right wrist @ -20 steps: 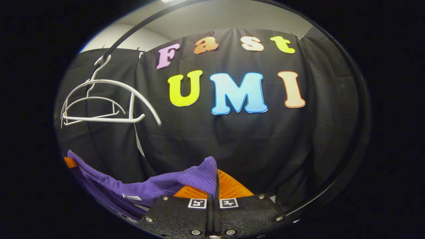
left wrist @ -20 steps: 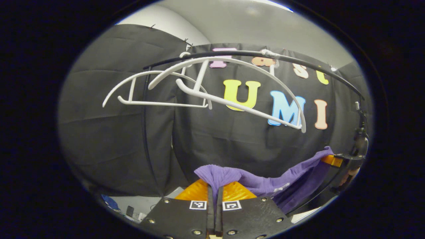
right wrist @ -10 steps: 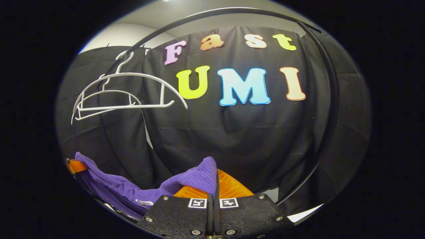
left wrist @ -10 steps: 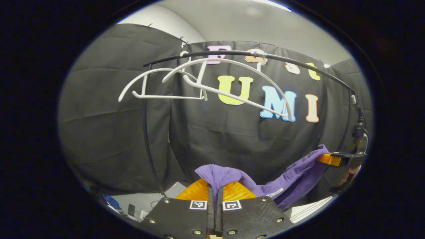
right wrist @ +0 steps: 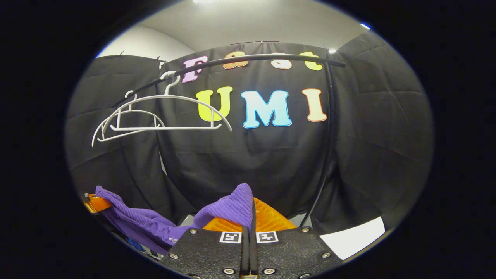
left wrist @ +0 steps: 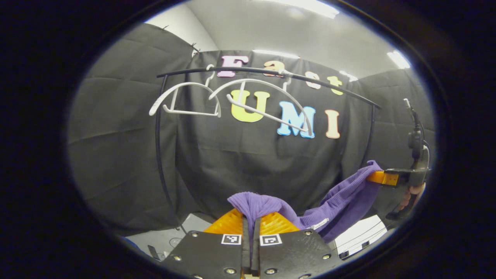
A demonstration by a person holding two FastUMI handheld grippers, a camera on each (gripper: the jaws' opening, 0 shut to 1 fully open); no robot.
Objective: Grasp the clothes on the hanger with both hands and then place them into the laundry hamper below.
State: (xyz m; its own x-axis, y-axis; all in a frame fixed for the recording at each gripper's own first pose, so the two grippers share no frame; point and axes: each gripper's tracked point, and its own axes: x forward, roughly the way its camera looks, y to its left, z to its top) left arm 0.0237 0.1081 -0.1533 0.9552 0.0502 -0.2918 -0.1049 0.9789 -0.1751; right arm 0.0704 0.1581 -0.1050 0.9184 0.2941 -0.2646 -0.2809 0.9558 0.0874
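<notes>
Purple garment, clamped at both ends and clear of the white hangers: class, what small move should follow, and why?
Probably lower both claws together. The purple garment sags between the left claw and the right claw, both shut on it, below the bare hangers; the hamper isn't visible.

Ahead of me a black curved rail (right wrist: 248, 59) spans the booth on a dark upright post (right wrist: 327, 128). Above it I see a grey ceiling (left wrist: 279, 27) with bright light strips (left wrist: 395, 59).
</notes>
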